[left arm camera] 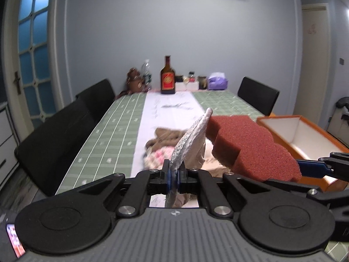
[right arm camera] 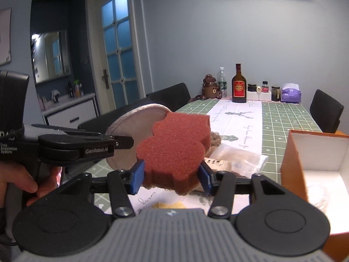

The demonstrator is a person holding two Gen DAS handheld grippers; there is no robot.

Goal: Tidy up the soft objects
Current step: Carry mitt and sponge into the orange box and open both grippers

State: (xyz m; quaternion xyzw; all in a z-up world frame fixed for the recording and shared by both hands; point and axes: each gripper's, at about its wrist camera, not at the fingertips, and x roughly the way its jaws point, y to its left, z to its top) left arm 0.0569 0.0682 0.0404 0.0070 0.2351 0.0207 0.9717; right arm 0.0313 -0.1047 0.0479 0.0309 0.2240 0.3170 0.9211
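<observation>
My left gripper (left arm camera: 173, 174) is shut on a flat round silver-and-beige pad (left arm camera: 192, 137), held edge-on above the table; the pad also shows in the right wrist view (right arm camera: 135, 120) behind the sponge. My right gripper (right arm camera: 171, 178) is shut on a red-brown lobed sponge (right arm camera: 174, 146), held in the air close beside the pad; the sponge also shows in the left wrist view (left arm camera: 246, 144). A pile of soft things lies on the white runner: a brown knit piece (left arm camera: 168, 135), a pink patterned cloth (left arm camera: 159, 155) and a clear bag (right arm camera: 237, 157). An orange box (right arm camera: 292, 152) with a white inside stands at the right.
A green checked tablecloth (left arm camera: 113, 131) covers the long table. At its far end stand a brown bottle (left arm camera: 167, 78), a bear figure (right arm camera: 210, 87), jars and a purple tissue pack (right arm camera: 291, 93). Black chairs (left arm camera: 65, 139) line the left side, and one stands at the far right (right arm camera: 326, 111).
</observation>
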